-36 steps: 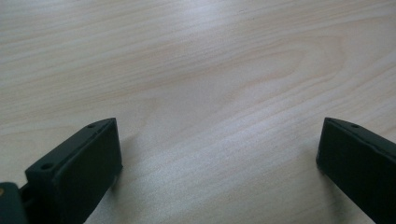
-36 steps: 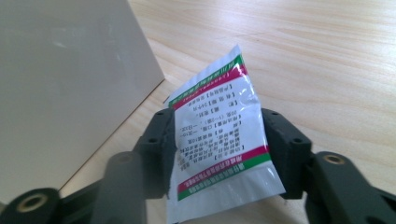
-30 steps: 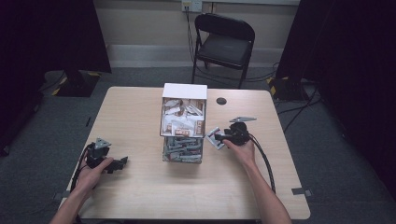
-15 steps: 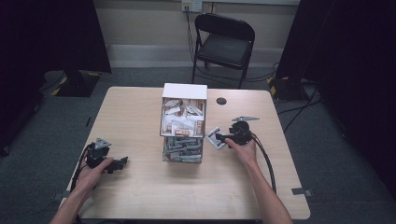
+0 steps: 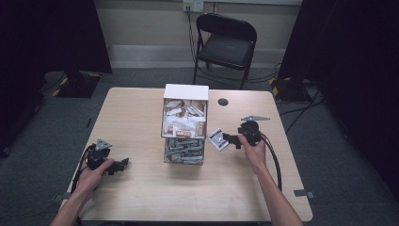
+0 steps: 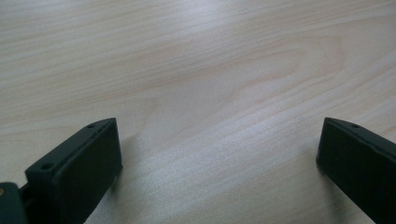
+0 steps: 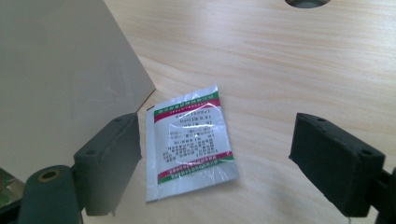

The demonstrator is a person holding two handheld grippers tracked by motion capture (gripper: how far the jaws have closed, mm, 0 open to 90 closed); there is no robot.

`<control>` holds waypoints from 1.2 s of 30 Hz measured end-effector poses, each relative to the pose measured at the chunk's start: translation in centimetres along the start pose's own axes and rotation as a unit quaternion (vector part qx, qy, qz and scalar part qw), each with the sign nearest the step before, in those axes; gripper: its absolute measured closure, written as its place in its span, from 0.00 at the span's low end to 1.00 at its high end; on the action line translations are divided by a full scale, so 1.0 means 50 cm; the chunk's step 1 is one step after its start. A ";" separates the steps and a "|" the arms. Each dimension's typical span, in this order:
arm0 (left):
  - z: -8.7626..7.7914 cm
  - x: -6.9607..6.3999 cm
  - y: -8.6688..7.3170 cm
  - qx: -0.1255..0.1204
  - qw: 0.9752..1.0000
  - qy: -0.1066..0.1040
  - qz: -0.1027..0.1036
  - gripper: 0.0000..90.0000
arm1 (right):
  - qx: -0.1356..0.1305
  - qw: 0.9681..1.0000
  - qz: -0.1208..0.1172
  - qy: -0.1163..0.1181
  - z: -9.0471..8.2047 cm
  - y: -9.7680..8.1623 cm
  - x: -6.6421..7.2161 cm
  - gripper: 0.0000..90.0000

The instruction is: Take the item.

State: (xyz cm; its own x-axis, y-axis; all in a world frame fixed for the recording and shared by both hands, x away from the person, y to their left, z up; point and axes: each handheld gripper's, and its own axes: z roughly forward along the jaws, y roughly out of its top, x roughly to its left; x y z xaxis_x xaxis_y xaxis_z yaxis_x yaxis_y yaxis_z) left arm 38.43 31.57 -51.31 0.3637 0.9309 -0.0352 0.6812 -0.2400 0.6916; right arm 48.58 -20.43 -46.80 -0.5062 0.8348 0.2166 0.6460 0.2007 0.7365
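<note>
Pale wood table (image 5: 141, 117) carries everything; over on the left, the left claw (image 5: 123, 164) sits low on the table near the front edge, jaws spread wide with nothing but bare wood grain between them; in the middle there's a white box (image 5: 185, 92) stuffed with sachets, plus a clear bin (image 5: 184, 150) in front of it holding more packets; just right of the box lies a silver sachet (image 5: 216, 139) with red and green bands, flat on the table, almost touching the box's side; the right claw (image 5: 229, 140) hovers right by it, jaws just been opening, now standing wide and gripping nothing, with the sachet lying loose between them.
</note>
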 end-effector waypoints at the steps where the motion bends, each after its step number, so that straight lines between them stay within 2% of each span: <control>1: 0.000 0.000 0.000 0.000 1.000 0.000 0.000 0.00 | 0.003 1.000 -0.004 -0.002 -0.006 0.000 0.003 0.18; 4: 0.000 0.000 0.000 0.000 1.000 0.000 0.000 0.00 | -0.010 1.000 -0.008 -0.009 -0.020 -0.001 0.007 0.19; 15: 0.000 0.000 0.000 0.000 1.000 0.000 0.000 0.00 | -0.025 0.999 -0.012 -0.025 -0.092 -0.005 0.020 0.19; 17: 0.000 0.000 0.000 0.001 1.000 0.000 0.000 0.00 | -0.030 0.999 -0.015 -0.035 -0.106 -0.009 0.023 0.19; 20: 0.000 0.000 0.000 0.000 1.000 0.000 0.000 0.00 | -0.026 0.999 -0.015 -0.041 -0.121 -0.024 0.022 0.19; 24: 0.000 0.000 0.000 0.000 1.000 0.000 0.000 0.00 | -0.012 0.998 -0.019 -0.061 -0.137 -0.042 0.022 0.19; 28: 0.000 0.000 0.000 0.000 1.000 0.000 0.000 0.00 | -0.014 0.998 -0.009 -0.068 -0.157 -0.057 0.019 0.20; 36: 0.000 -0.001 -0.001 -0.001 1.000 0.001 -0.002 0.00 | -0.012 0.996 -0.011 -0.087 -0.202 -0.093 0.014 0.20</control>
State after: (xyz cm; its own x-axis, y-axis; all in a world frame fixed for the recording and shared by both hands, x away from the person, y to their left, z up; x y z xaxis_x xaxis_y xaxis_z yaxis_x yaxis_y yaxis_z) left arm 38.37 31.52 -51.32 0.3588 0.9327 -0.0368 0.6812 -0.2346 0.6935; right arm 39.47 -25.97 -43.63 -0.4123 0.9068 0.0880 0.6216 0.2094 0.7548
